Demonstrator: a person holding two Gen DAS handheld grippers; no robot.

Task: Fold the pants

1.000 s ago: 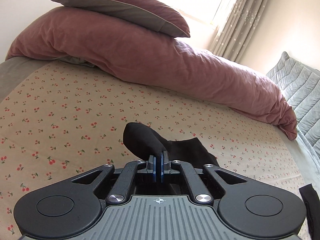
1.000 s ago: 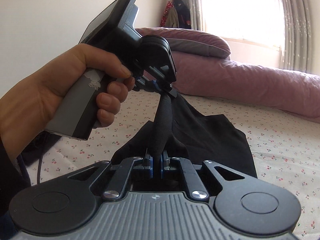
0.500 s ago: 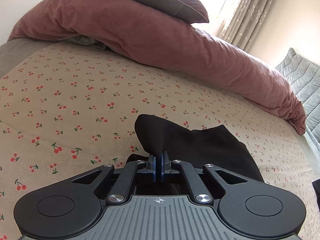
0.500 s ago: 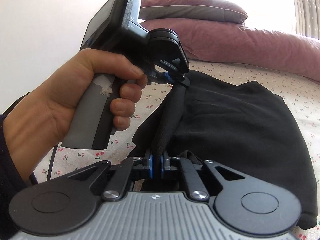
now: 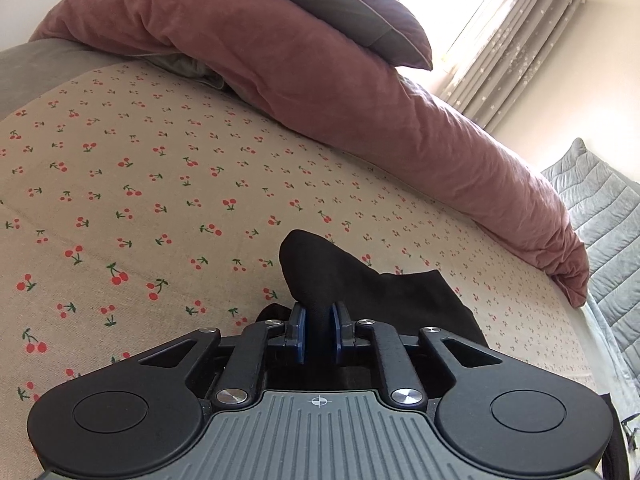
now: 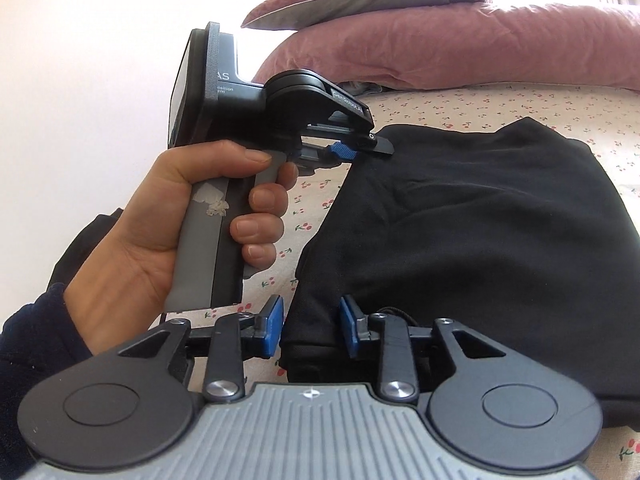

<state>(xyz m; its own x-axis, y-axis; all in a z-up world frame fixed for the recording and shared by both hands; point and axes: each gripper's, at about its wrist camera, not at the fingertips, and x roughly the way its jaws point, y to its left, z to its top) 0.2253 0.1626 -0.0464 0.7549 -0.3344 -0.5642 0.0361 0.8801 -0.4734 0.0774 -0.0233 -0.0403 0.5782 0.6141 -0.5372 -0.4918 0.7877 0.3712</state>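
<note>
The black pants [image 6: 480, 220] lie folded flat on the cherry-print bed sheet [image 5: 160, 200]. My left gripper [image 5: 319, 332] has a bunched corner of the pants [image 5: 312, 272] between its blue pads; the jaws are opening, and the cloth still fills the narrow gap. In the right wrist view a hand [image 6: 132, 240] holds that left gripper [image 6: 360, 148] at the pants' far left corner. My right gripper [image 6: 311, 324] sits low at the near left edge of the pants. Its jaws are opening, with the cloth lying loosely between the parted pads.
A long pink duvet [image 5: 360, 100] with a pillow [image 5: 340, 12] on top runs along the far side of the bed. A grey quilted cover [image 5: 600, 208] lies at the right edge, with curtains [image 5: 512, 48] and a bright window behind.
Both grippers came down and the raised pants edge now lies on the bed. The right jaws parted and released the stretched cloth. The left pads have spread slightly.
</note>
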